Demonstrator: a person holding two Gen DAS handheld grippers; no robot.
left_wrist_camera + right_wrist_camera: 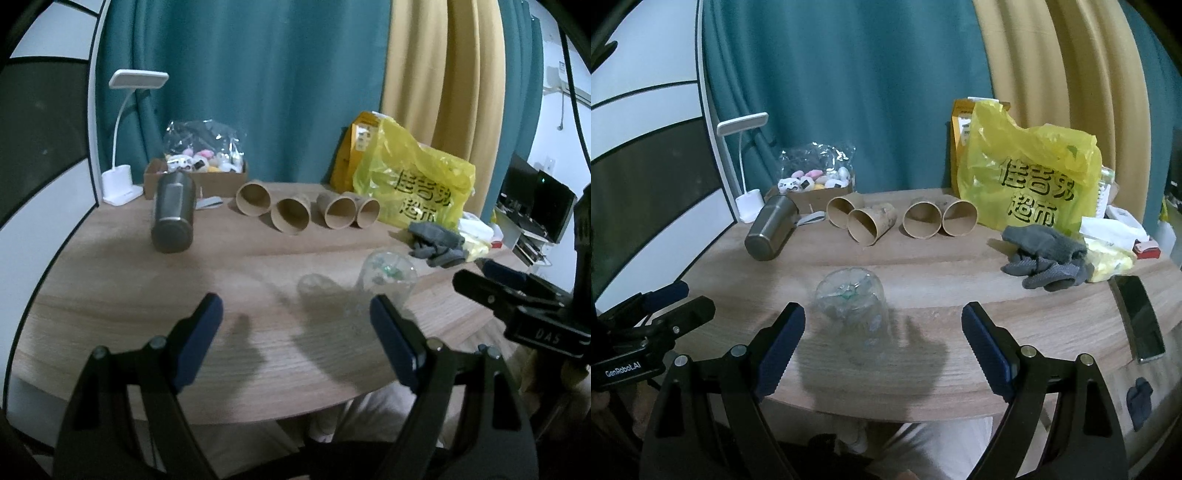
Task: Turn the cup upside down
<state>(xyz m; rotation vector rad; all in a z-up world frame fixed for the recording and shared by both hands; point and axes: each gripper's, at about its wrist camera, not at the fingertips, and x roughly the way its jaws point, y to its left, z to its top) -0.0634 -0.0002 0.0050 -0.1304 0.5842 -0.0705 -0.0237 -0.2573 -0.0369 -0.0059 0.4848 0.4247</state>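
While both tools hang over the near edge of a round wooden table, a clear plastic cup stands upside down on it, base up, rim on the wood.

Cup: near the front edge of the table, ahead of the right gripper's left finger and apart from it; in the left wrist view the cup stands ahead of that gripper's right finger; nothing grips it.

Left gripper: fingers spread wide, nothing between them; blue pads face inward.

Right gripper: fingers spread wide, holding nothing; the cup sits forward and left of the gap.

Back row: four brown paper cups lie on their sides, mouths toward the cameras; a steel tumbler lies on its side to their left.

Far left: a white desk lamp beside a cardboard box of small plush toys.

Right side: a yellow plastic bag with black characters; grey gloves in front of it; a dark phone near the table's right edge.

Backdrop: teal and mustard curtains.
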